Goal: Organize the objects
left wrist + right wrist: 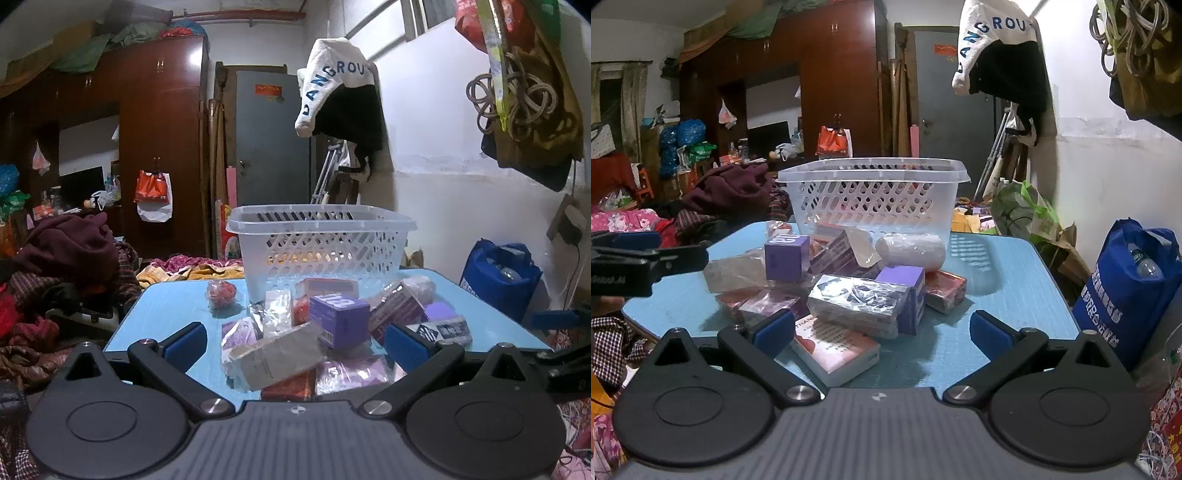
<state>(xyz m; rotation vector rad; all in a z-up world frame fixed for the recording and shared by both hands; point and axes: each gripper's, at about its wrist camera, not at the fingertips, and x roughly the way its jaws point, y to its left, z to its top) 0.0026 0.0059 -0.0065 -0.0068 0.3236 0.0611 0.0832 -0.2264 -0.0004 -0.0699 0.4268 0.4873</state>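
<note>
A clear plastic basket stands at the far side of the light blue table. In front of it lies a pile of several small boxes and wrapped packets: a purple box, a grey wrapped box, a plastic-wrapped box, a pink-white box, a white roll. A red wrapped ball lies apart at the left. My left gripper is open, its fingers either side of the near pile. My right gripper is open over the near boxes.
Heaps of clothes lie left of the table. A blue bag stands at the right by the white wall. The left gripper also shows at the left edge of the right wrist view. A wardrobe and a grey door stand behind.
</note>
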